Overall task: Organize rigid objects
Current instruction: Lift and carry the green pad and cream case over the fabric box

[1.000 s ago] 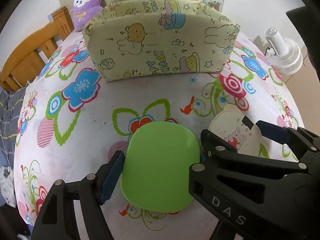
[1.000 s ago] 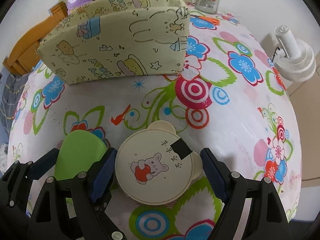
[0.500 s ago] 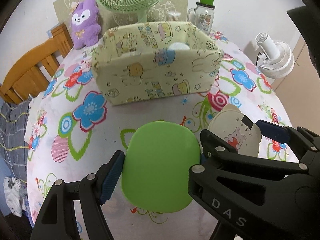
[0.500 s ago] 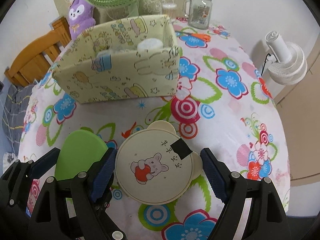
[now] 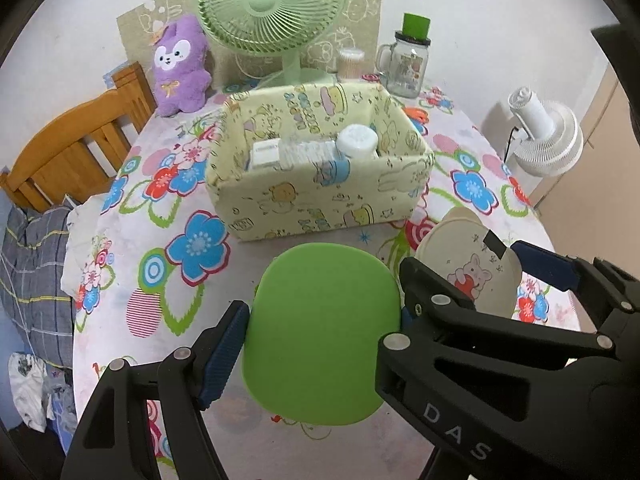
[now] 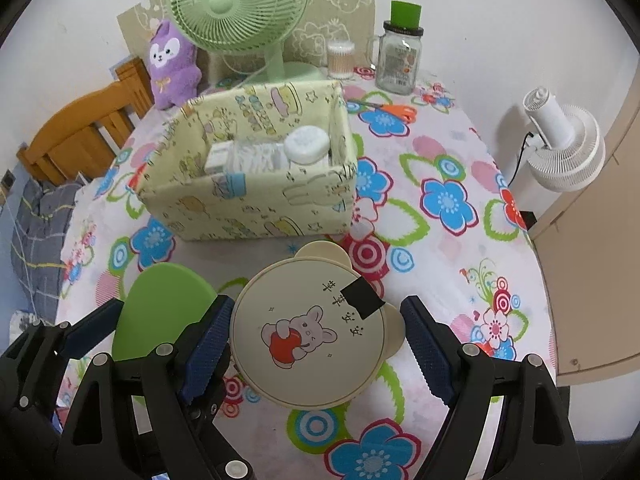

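Two hand-held grippers hang side by side above the table [image 6: 460, 168], which wears a cloth of bright flowers. The left hand-held gripper [image 5: 320, 332] is clamped on a green rounded-square lid [image 5: 320, 336], its blue pads pressed against the lid's two sides, and the lid is held clear of the cloth with its flat face up. Just beside it, the right hand-held gripper [image 6: 316, 332] grips a cream round lid [image 6: 308, 336] with small bear ears, a printed mouse hugging a red apple and a scrap of black tape [image 6: 362, 294] near its edge; this lid too is held above the table. Beyond both lids sits a pale yellow fabric storage box [image 5: 320, 184] printed with cartoon animals, open at the top, with a white round jar [image 5: 357, 140] and some boxed items inside. Behind the box stand a green desk fan [image 5: 272, 8], a purple plush toy [image 5: 180, 64], a glass mug-jar with a green lid [image 5: 406, 68] and a tub of cotton swabs [image 5: 351, 63]. Orange scissors [image 6: 394, 110] lie on the cloth to the box's right. A wooden chair [image 5: 68, 148] stands at the table's left edge, and a white fan [image 5: 548, 136] off to the right.
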Demonstrator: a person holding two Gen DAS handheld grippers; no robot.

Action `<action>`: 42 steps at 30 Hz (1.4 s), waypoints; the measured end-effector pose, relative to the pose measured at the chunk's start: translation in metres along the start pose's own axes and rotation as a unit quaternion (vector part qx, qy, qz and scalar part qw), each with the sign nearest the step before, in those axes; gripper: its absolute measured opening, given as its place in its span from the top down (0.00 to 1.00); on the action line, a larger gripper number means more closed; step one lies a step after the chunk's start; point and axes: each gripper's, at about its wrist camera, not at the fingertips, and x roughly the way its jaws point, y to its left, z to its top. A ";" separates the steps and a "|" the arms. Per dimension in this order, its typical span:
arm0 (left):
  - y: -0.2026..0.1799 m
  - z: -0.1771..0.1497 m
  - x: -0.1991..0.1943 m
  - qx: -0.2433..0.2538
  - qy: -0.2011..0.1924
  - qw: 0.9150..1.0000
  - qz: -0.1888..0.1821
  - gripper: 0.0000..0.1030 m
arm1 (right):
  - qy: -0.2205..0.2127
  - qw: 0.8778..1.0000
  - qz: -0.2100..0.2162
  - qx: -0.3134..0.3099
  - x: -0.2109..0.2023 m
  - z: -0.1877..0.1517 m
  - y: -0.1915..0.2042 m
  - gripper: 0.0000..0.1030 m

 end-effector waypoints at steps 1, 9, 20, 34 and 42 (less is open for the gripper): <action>0.000 0.001 -0.002 0.000 -0.002 1.000 0.001 0.24 | -0.003 1.000 0.000 0.000 -0.003 0.002 0.001 0.17; 0.005 0.017 -0.019 -0.004 -0.014 1.000 0.003 0.24 | -0.015 1.000 -0.005 0.002 -0.021 0.018 0.006 0.17; 0.007 0.041 -0.025 -0.003 -0.030 1.000 0.008 0.24 | -0.028 1.000 -0.005 -0.004 -0.027 0.045 0.008 0.17; 0.016 0.075 -0.018 -0.008 -0.044 0.999 0.015 0.24 | -0.037 0.999 -0.004 -0.018 -0.017 0.083 0.015 0.17; 0.021 0.097 -0.008 -0.009 -0.048 0.999 0.016 0.24 | -0.039 0.999 -0.008 -0.024 -0.004 0.107 0.016 0.17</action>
